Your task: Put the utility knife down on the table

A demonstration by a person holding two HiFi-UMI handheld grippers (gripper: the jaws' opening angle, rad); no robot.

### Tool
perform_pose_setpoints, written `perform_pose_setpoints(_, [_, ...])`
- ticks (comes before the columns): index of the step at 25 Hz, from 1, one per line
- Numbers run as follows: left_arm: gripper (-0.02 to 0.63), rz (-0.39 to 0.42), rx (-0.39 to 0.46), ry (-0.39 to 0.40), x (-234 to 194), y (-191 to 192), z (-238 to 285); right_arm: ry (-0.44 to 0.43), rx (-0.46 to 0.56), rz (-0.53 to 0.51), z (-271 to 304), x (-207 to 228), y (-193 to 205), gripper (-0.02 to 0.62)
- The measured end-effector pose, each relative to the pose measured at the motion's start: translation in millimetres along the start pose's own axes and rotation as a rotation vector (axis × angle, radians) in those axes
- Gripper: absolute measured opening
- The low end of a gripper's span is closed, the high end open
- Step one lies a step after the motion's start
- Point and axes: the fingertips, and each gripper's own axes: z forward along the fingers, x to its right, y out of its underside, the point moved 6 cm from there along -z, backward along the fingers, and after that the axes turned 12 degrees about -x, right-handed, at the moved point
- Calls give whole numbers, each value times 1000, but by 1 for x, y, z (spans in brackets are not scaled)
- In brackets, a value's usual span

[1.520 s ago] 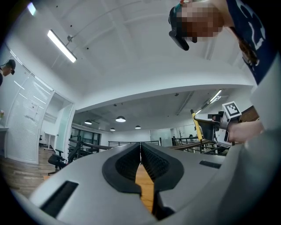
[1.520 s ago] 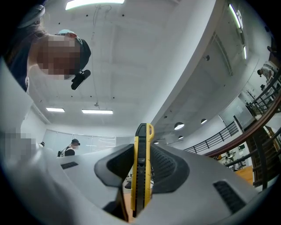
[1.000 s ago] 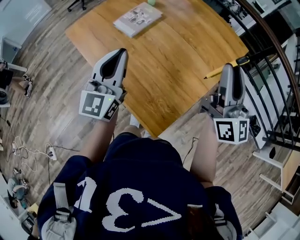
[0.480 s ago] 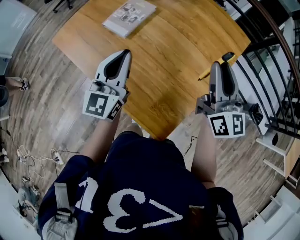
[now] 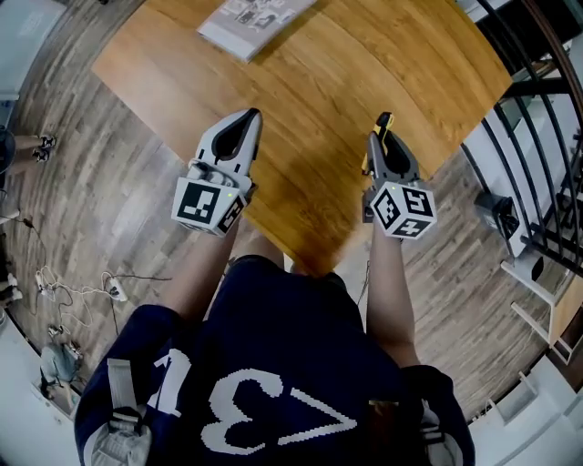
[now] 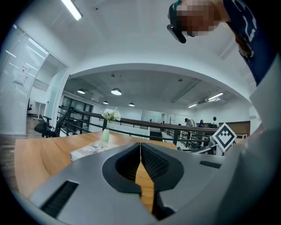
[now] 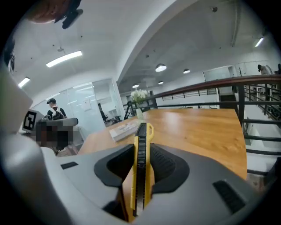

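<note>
A yellow utility knife (image 7: 141, 167) with a black slider stands on edge between the jaws of my right gripper (image 7: 140, 151), which is shut on it. In the head view the knife's tip (image 5: 383, 122) pokes out ahead of the right gripper (image 5: 381, 141), above the wooden table (image 5: 319, 82) near its front corner. My left gripper (image 5: 247, 118) hovers over the table's left edge. Its jaws are shut with nothing between them (image 6: 140, 149); only a thin slit shows.
A book (image 5: 250, 16) lies at the table's far side, with a small vase of white flowers (image 6: 106, 132) behind it. A black railing (image 5: 537, 182) runs along the right. Cables (image 5: 55, 291) lie on the wood floor at left.
My right gripper has swung left with the knife, from beside the railing to over the table's front corner. The left gripper has hardly moved.
</note>
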Motion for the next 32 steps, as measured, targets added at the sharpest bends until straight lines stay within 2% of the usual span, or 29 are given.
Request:
perform_pose_setpoints(4, [17,-29,-56,-4,-9,26,7,53,-205,12,35,11,44,124])
perform_pose_setpoints(7, [18,-45,-94,-3,-10,42,9,74,-309,29,46,16,67,124])
perform_pose_setpoints(11, [18,-52,-123,7,-7,54,10,90,-374,31,51,15,82,126])
perform_pose_setpoints(15, [17,-56,-136,25,-5,60,11,120,-388,7,56,15,91,129])
perform_pose_setpoints(18, [18,-50,-131,23,-6,56,11,127,-346,13,52,16,83,131])
perform_pose_setpoints(20, [17,-42,-117,20,-8,50,10,130,-295,10,44,16,69,67])
perform_pose_setpoints(22, [17,-31,-103,17,-8,41,9,133,-236,0,34,15,53,40])
perform_pose_setpoints(29, [17,15,-10,-4,-6,-5,-2,105,61,-43,-25,0,-26,23])
perform_pose_setpoints(32, [17,38,39,-15,-1,-29,-8,111,165,-122,-55,-10,-58,23])
